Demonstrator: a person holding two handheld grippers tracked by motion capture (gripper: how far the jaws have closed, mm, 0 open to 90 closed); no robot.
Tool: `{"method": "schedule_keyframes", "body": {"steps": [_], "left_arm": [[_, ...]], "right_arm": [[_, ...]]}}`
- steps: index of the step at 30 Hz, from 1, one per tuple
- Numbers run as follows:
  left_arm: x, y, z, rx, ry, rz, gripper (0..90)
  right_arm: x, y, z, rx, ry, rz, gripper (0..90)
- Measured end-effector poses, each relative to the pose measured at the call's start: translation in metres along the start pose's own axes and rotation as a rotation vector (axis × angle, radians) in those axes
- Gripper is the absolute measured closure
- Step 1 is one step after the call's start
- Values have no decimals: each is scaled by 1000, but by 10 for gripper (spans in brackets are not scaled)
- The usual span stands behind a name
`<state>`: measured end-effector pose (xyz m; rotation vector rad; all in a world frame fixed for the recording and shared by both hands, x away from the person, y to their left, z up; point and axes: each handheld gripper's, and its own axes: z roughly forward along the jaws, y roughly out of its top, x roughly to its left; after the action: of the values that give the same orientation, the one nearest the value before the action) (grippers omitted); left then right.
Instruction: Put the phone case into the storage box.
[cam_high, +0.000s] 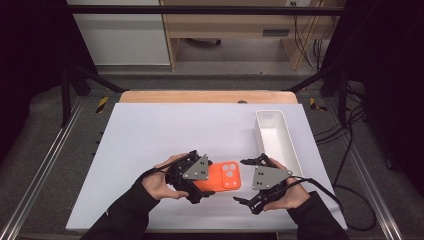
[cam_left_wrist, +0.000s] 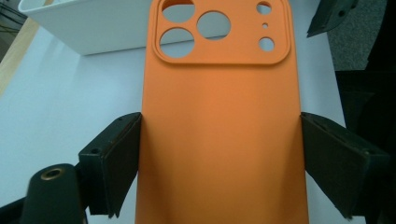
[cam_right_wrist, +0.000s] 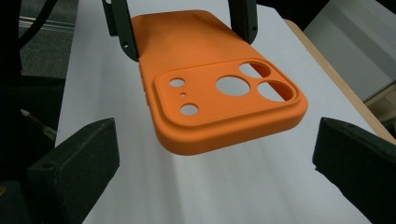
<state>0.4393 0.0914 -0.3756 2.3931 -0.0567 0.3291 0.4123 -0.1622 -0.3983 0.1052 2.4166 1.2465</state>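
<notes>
An orange phone case (cam_high: 223, 177) with round camera holes is held above the white table, back face up. My left gripper (cam_high: 200, 172) is shut on its two long sides; in the left gripper view the jaws press against the orange phone case (cam_left_wrist: 219, 130) from either side. My right gripper (cam_high: 247, 181) stands open just right of the case, its jaws pointing at the camera end. In the right gripper view the orange phone case (cam_right_wrist: 219, 100) hangs between and beyond my right gripper (cam_right_wrist: 215, 158), with nothing touching those wide-spread jaws.
A long white tray (cam_high: 278, 135) lies empty at the right side of the white table mat (cam_high: 150, 135), and the white tray (cam_left_wrist: 93, 28) stands beyond the case. A wooden table edge (cam_high: 200, 96) runs along the back.
</notes>
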Motion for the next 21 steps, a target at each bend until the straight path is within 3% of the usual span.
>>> {"method": "schedule_keyframes", "body": {"steps": [21], "left_arm": [[-7, 10, 6, -39, -35, 37, 156]], "right_arm": [[-2, -1, 4, -34, 49, 2, 22]]}}
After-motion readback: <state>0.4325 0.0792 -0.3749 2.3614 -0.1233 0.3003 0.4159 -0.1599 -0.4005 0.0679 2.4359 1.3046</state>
